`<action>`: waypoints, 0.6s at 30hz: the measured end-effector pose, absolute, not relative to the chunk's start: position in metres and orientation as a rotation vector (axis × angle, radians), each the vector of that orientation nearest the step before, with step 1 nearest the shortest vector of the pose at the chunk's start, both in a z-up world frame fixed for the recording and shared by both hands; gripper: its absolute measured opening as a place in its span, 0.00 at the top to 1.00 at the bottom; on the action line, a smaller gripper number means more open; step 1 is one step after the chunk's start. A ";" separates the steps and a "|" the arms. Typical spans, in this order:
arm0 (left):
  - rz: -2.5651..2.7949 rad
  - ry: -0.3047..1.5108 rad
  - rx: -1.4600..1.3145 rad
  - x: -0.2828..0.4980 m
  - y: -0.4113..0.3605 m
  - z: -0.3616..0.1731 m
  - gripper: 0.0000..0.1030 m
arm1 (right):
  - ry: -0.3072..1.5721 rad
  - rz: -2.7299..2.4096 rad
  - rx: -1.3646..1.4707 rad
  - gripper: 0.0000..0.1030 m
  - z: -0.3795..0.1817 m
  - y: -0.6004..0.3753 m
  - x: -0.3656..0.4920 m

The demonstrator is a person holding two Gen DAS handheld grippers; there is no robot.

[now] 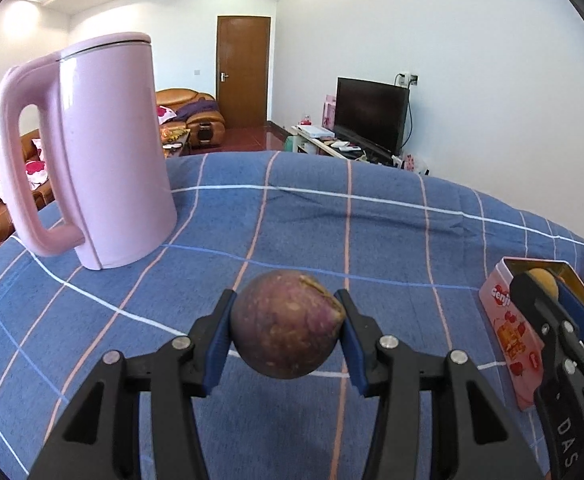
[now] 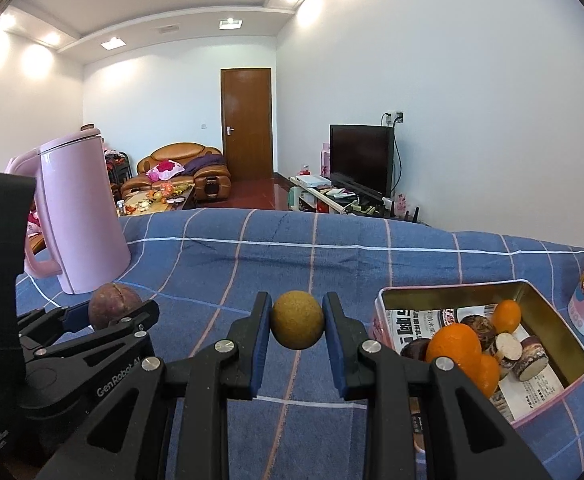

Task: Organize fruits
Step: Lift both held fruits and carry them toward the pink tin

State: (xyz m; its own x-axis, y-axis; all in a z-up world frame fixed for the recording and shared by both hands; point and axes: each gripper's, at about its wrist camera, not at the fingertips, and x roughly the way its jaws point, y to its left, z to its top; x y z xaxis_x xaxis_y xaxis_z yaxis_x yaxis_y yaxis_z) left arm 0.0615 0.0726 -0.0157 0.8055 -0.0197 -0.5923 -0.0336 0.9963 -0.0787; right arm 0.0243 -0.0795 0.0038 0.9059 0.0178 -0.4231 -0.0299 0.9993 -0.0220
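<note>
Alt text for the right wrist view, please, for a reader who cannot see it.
The right gripper clamps a small tan round fruit above a blue checked cloth. Right of it, a pink tin holds oranges; at left, the left gripper holds a purple fruit.

Dark purple passion fruit (image 1: 287, 326), round and scuffed, sits low centre of the left wrist view, pinched between blue pads. Small tan-yellow round fruit (image 2: 298, 319) is squeezed mid-frame in the right wrist view. Lower right there, the pink tin (image 2: 548, 316) lies open, holding oranges (image 2: 458, 344) and cut purple-skinned pieces (image 2: 510, 350) on printed paper.
</note>
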 end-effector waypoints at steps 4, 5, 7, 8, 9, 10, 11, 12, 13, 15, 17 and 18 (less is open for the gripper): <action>0.009 0.630 -0.091 0.054 0.072 -0.016 0.51 | 0.441 0.020 -0.023 0.72 0.004 -0.083 0.020; 0.010 0.629 -0.091 0.053 0.071 -0.016 0.51 | 0.441 0.020 -0.022 0.72 0.004 -0.084 0.018; 0.007 0.626 -0.088 0.051 0.069 -0.016 0.51 | 0.441 0.019 -0.021 0.72 0.004 -0.085 0.016; 0.007 0.623 -0.084 0.050 0.068 -0.016 0.51 | 0.441 0.018 -0.020 0.72 0.004 -0.086 0.015; 0.008 0.620 -0.082 0.048 0.067 -0.016 0.51 | 0.442 0.017 -0.019 0.72 0.004 -0.087 0.014; 0.010 0.618 -0.082 0.046 0.066 -0.015 0.51 | 0.443 0.017 -0.019 0.72 0.004 -0.087 0.013; 0.009 0.617 -0.082 0.045 0.064 -0.015 0.51 | 0.443 0.017 -0.018 0.72 0.004 -0.088 0.013; 0.009 0.617 -0.083 0.043 0.064 -0.015 0.51 | 0.443 0.017 -0.018 0.72 0.004 -0.089 0.010; 0.008 0.617 -0.084 0.042 0.063 -0.016 0.51 | 0.443 0.016 -0.019 0.72 0.004 -0.089 0.011; 0.007 0.619 -0.087 0.041 0.061 -0.016 0.51 | 0.444 0.017 -0.018 0.72 0.004 -0.090 0.010; 0.006 0.619 -0.087 0.039 0.058 -0.016 0.51 | 0.444 0.016 -0.019 0.72 0.003 -0.092 0.007; 0.006 0.619 -0.087 0.039 0.059 -0.016 0.51 | 0.444 0.014 -0.019 0.72 0.003 -0.094 0.006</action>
State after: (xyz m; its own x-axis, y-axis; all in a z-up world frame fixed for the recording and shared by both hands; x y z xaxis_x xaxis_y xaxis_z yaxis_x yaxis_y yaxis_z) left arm 0.0386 0.0587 -0.0160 0.8148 -0.0200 -0.5794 -0.0320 0.9963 -0.0793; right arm 0.0059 -0.0939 0.0031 0.9028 0.0098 -0.4300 -0.0179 0.9997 -0.0148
